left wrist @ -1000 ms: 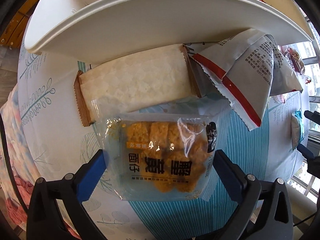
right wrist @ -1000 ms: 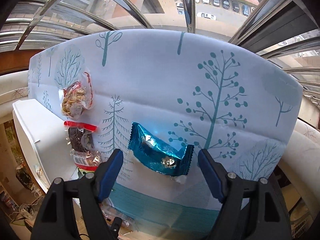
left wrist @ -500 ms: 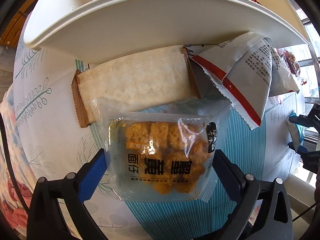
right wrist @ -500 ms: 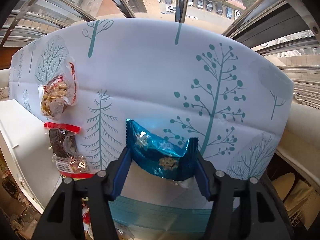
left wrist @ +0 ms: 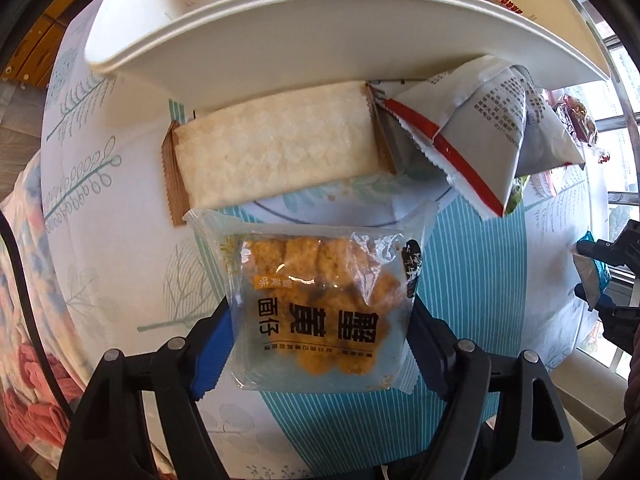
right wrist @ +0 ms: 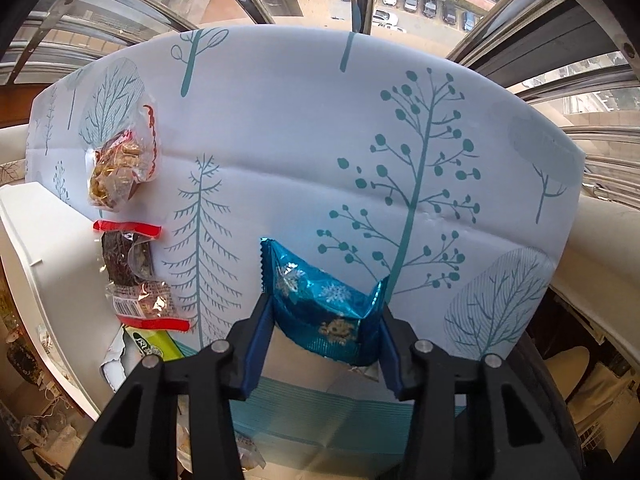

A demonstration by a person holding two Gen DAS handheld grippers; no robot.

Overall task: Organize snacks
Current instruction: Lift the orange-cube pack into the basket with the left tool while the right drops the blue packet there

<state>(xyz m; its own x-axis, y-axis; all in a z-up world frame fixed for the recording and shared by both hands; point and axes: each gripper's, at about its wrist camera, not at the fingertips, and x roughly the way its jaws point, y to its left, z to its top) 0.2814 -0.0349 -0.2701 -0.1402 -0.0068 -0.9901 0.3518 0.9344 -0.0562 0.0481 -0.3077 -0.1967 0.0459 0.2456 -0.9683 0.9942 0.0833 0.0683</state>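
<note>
A clear packet of orange fried snacks (left wrist: 320,304) with black print lies between the blue pads of my left gripper (left wrist: 320,328). Its jaws are closing and the pads press on both side edges. The gripper points straight down at the tree-print tablecloth (left wrist: 120,240). My right gripper (right wrist: 324,312) is closing on a shiny blue foil packet (right wrist: 320,300) with snowflakes. That packet is buckled into a V between the pads. At the far right of the left wrist view, the right gripper (left wrist: 600,272) shows with the blue packet.
A white tray (left wrist: 280,40) holding several packets stands just beyond a cream cracker packet (left wrist: 276,148) and a white-and-red packet (left wrist: 480,120). Beside the tray (right wrist: 48,272) lie a clear packet of golden snacks (right wrist: 116,172), a dark red-ended packet (right wrist: 128,272) and a green one (right wrist: 152,346).
Both pairs of jaws have closed in from wide open. The left pads now squeeze the orange snack packet; the right pads have crumpled the blue foil packet and raised it off the cloth.
</note>
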